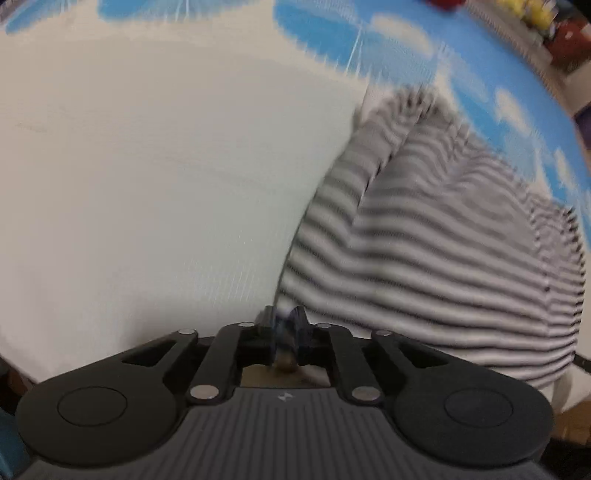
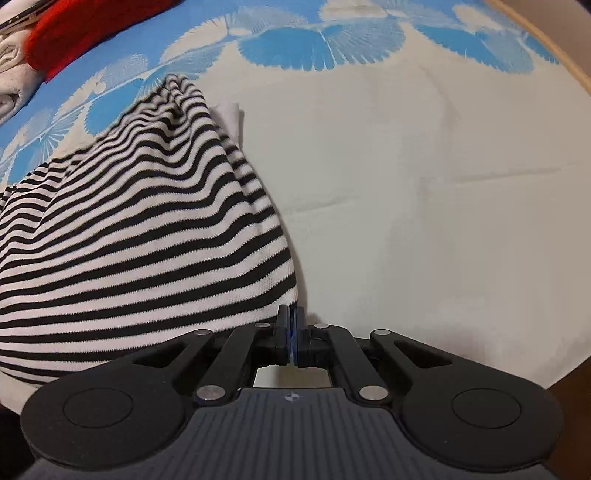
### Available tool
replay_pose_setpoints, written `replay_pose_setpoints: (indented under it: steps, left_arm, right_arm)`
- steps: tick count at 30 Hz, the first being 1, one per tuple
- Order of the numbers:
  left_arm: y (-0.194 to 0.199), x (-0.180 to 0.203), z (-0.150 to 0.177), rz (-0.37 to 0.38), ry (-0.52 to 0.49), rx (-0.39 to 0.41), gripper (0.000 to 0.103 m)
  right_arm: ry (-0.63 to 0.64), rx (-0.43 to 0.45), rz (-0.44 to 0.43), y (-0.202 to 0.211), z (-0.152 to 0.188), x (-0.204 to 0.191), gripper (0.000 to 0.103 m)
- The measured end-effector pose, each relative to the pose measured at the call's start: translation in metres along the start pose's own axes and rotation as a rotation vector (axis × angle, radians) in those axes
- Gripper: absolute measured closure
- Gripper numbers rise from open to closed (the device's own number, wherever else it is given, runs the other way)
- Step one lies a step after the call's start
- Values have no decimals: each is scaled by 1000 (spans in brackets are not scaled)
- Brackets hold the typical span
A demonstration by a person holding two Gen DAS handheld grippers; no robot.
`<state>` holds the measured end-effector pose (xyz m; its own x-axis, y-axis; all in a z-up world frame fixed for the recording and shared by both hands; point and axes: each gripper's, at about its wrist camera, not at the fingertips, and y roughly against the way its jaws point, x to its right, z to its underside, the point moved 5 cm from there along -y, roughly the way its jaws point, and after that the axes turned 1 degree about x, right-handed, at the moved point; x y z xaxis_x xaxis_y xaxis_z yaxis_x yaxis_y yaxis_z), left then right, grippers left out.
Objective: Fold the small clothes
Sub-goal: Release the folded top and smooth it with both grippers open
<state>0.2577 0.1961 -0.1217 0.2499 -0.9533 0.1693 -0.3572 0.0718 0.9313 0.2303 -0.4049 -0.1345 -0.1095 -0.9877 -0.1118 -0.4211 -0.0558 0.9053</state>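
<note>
Striped garment, black and white, lies on a white cloth spread over a blue-and-white patterned cover. Seen from the right wrist, it fills the area from 7 to 11 o'clock; its near corner sits pinched in the closed right tongs. From the left wrist the view is blurred: the garment runs from 1 to 4 o'clock, and the left tongs are nearly closed on its edge. A red fabric lies at 11 o'clock.
</note>
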Motion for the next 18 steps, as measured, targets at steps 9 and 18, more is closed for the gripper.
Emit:
replay_pose_setpoints:
  steps: [9, 18]
  left_arm:
    - [17, 89, -17, 256, -142, 156, 76]
    - [-6, 137, -27, 280, -117, 147, 76]
  right_arm:
    - [126, 276, -124, 33, -25, -41, 79]
    - [190, 123, -121, -3, -23, -65, 79]
